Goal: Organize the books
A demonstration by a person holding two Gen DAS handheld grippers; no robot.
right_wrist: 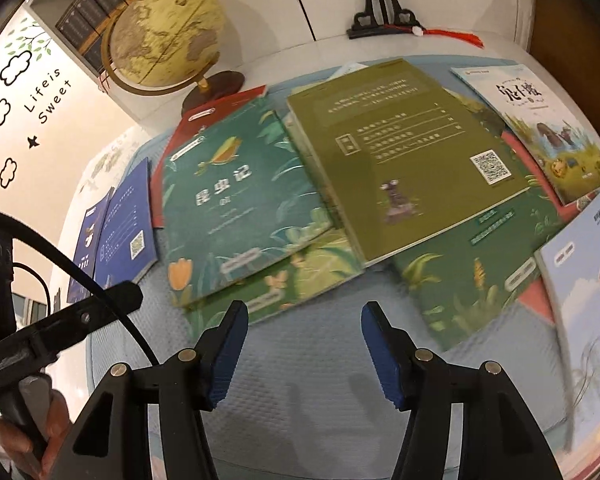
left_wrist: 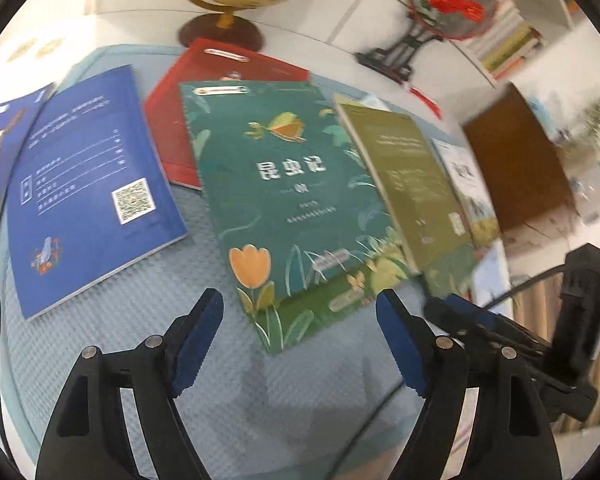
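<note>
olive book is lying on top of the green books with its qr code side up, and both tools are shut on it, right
Not quite. The olive book does lie on the green books with its QR code side up, but neither tool is shut on it. In the right wrist view the right tool hangs open over the blue mat, short of the books; the left wrist view shows the left tool open too.

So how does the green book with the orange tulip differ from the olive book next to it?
The green book lies front cover up, showing title and tulip; the olive book lies back cover up, showing a QR code. The green one overlaps a red book; the olive one rests on another green book. Both lie flat on the blue mat.
</note>
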